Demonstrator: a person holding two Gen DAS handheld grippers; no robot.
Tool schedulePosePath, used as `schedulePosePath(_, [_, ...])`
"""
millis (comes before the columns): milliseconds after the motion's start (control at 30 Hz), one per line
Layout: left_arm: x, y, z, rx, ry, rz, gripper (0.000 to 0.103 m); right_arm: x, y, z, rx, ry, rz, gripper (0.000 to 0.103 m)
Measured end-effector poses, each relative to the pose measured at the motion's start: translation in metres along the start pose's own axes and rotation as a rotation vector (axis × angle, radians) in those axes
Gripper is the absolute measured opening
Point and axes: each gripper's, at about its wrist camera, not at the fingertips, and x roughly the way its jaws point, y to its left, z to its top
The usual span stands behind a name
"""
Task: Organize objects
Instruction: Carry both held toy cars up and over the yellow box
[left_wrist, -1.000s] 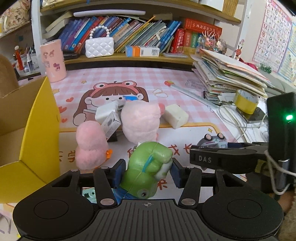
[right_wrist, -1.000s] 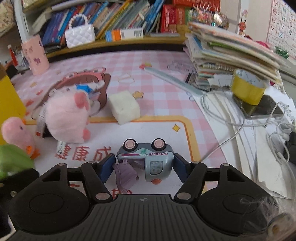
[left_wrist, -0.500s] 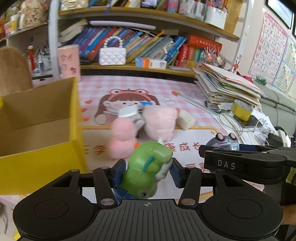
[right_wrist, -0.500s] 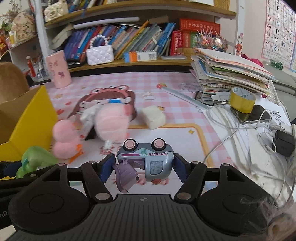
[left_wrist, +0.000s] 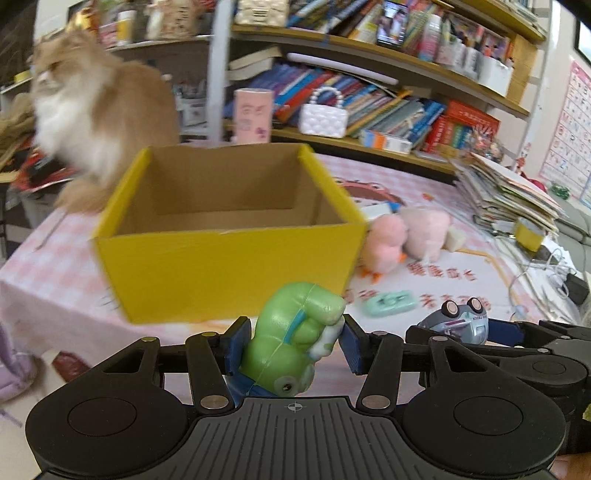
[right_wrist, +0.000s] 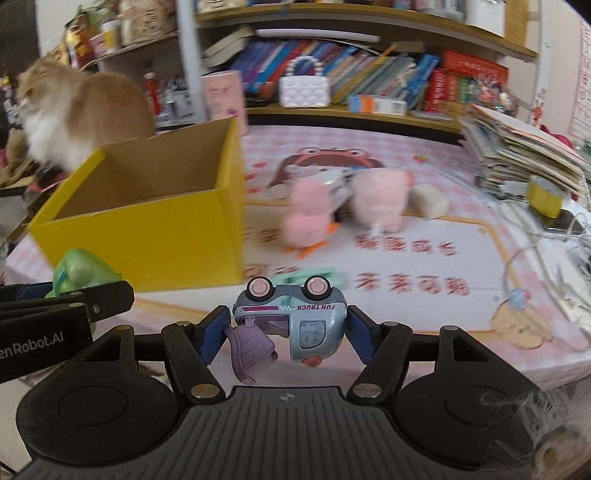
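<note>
My left gripper (left_wrist: 291, 341) is shut on a green squishy frog toy (left_wrist: 295, 332), held in front of the near wall of an open yellow cardboard box (left_wrist: 229, 266). My right gripper (right_wrist: 280, 328) is shut on a grey-blue toy truck (right_wrist: 295, 317), upside down with its pink wheels up and a purple scoop hanging. In the right wrist view the box (right_wrist: 155, 229) stands to the left and the frog toy (right_wrist: 77, 273) shows at the left edge. The truck (left_wrist: 456, 321) also appears at the right of the left wrist view.
Two pink plush toys (right_wrist: 306, 218) (right_wrist: 380, 203), a white block (right_wrist: 430, 201) and a mint green flat object (left_wrist: 388, 301) lie on the pink mat. An orange-and-white cat (left_wrist: 88, 110) sits behind the box. A stack of books (right_wrist: 524, 155), yellow tape and cables are at the right.
Both grippers have swung left with their toys. The yellow box, earlier at the left edge, now sits straight ahead of the left gripper, and the cat has come into view.
</note>
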Motion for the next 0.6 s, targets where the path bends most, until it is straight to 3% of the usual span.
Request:
schedulePosePath(300, [-0.034,0.044,-0.017,-0.014,-0.037,0.041,0.050,-0.017,0.055,-0.019,-0.023,-0.009,0.059,0.066])
schedulePosePath(600, [-0.053,0.058,-0.017,0.010,-0.090,0.041,0.050,-0.028,0.075,-0.019,-0.025,-0.038,0.073,0.066])
